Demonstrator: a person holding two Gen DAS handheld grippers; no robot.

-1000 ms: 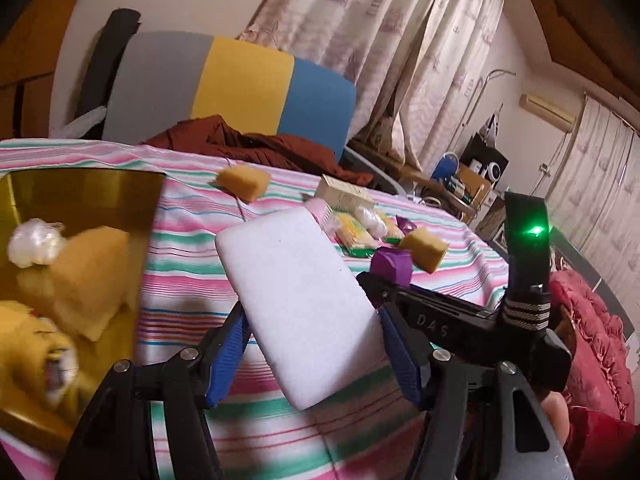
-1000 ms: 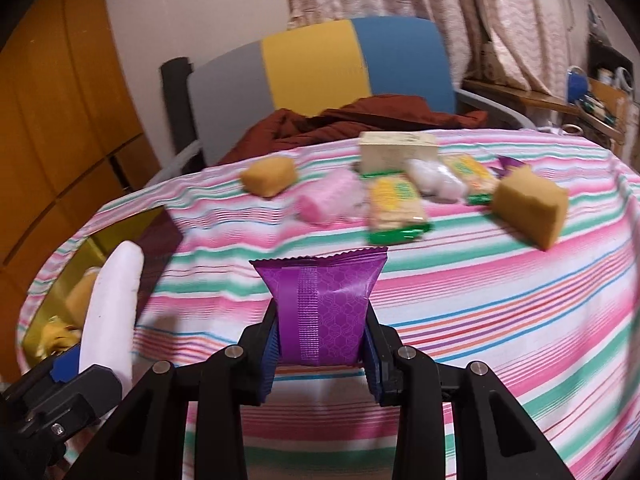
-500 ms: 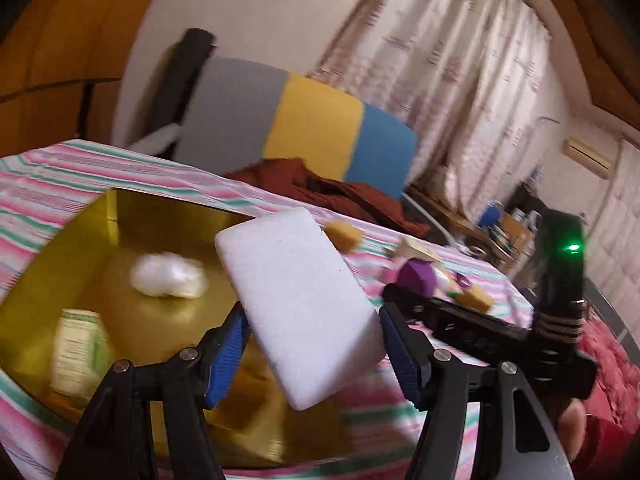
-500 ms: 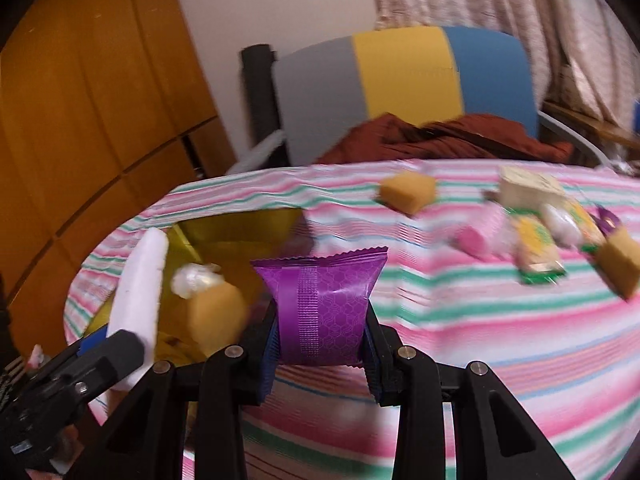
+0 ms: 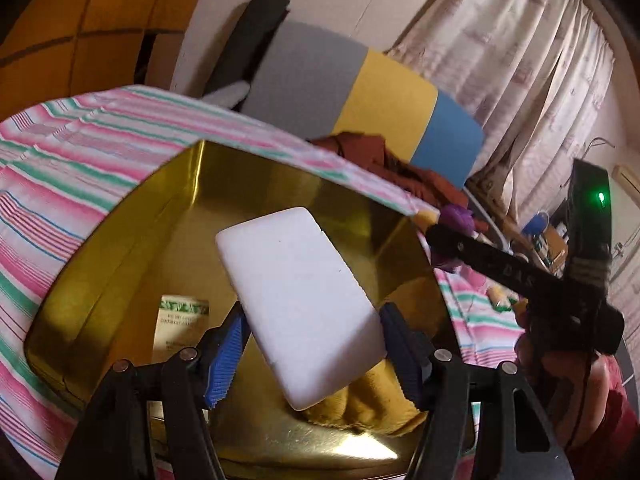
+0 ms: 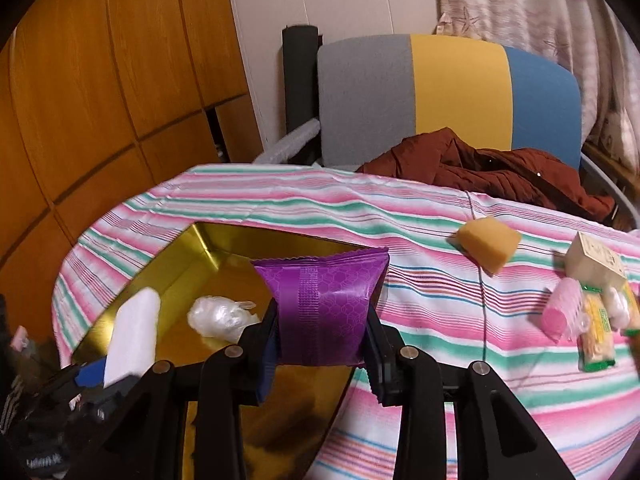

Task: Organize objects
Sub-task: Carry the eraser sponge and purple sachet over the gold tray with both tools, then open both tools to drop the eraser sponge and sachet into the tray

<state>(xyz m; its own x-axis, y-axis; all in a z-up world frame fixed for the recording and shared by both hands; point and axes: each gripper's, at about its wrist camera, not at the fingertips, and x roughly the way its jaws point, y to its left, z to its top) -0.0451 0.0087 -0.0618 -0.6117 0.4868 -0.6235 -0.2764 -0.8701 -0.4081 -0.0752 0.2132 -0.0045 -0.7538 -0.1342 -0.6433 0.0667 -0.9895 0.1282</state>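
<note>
A white sponge block [image 5: 304,304] is clamped between the blue pads of the left tongs [image 5: 312,344] and is held tilted above the gold tin [image 5: 120,248], which rests on the striped cloth of the counter [image 5: 60,168]. Inside the tin, a yellow sponge [image 5: 372,396] and a small labelled packet [image 5: 180,324] are seen beneath the block. A purple snack packet [image 6: 320,304] is gripped upright by the right tongs [image 6: 320,340], over the tin's near right edge. A crumpled clear bag [image 6: 220,316] lies in the tin. On the cloth well to the right, an orange sponge [image 6: 486,246], a cream box [image 6: 592,260], a pink roll [image 6: 564,312] and a yellow-green packet [image 6: 596,332] are found.
</note>
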